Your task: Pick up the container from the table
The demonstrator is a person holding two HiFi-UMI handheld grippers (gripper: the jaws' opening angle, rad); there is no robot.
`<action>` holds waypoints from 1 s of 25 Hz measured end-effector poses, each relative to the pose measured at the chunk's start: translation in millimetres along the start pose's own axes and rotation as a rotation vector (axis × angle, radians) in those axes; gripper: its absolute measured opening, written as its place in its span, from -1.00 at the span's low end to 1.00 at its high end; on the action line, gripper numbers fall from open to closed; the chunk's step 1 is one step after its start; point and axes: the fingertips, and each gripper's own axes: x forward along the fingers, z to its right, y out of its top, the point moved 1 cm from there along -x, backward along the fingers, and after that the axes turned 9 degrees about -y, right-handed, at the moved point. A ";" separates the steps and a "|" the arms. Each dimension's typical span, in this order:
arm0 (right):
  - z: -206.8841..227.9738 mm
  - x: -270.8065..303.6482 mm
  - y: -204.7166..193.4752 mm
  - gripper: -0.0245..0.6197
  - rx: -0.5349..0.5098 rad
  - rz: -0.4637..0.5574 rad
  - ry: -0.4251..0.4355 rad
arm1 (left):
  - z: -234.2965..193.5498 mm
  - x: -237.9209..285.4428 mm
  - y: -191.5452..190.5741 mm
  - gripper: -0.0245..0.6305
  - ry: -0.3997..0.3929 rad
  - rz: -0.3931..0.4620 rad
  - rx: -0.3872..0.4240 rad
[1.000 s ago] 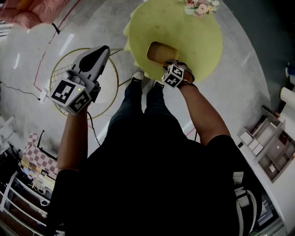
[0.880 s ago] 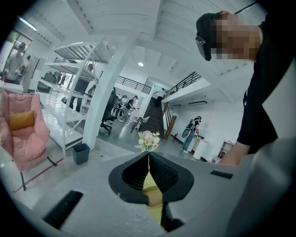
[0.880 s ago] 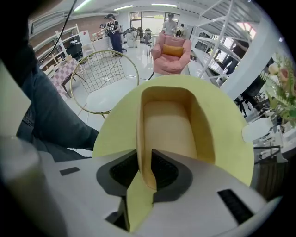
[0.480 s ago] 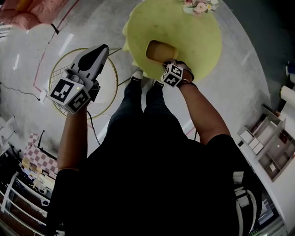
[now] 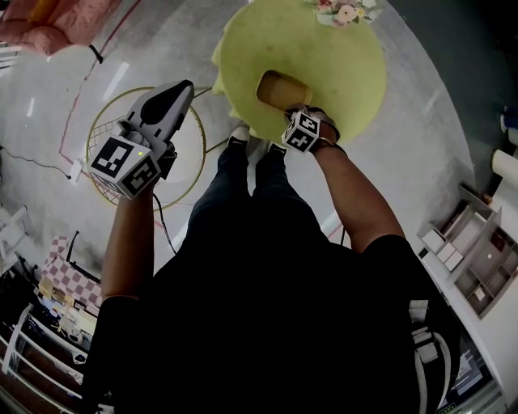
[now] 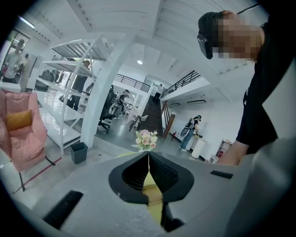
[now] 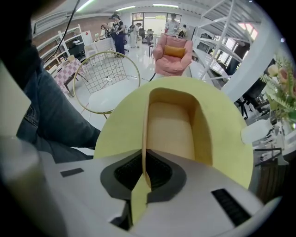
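Note:
A tan, open-topped container (image 5: 278, 86) stands on the round yellow table (image 5: 344, 61). My right gripper (image 5: 297, 109) points steeply down at the container's near edge. In the right gripper view the container (image 7: 172, 129) fills the middle, and one thin side wall runs straight between the pads of the right gripper (image 7: 144, 161), which is shut on it. My left gripper (image 5: 181, 86) is held up off to the left, away from the table. In the left gripper view the left gripper (image 6: 149, 157) has its pads meeting, with nothing between them.
A bunch of flowers (image 5: 346, 10) stands at the table's far edge. A gold wire-framed round seat (image 5: 100, 121) sits on the floor under my left hand. A pink armchair (image 7: 173, 55) stands farther off. White shelving (image 5: 473, 251) is at the right.

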 end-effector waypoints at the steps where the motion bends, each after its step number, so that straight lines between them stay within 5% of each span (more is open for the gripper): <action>1: 0.5 -1.5 0.1 -0.88 0.001 0.000 0.003 | 0.9 0.1 0.4 -0.87 0.000 0.000 -0.001; 25: 29.2 -52.3 5.1 -0.88 0.006 0.046 -0.071 | 33.1 8.5 16.0 -0.87 -0.027 0.006 0.038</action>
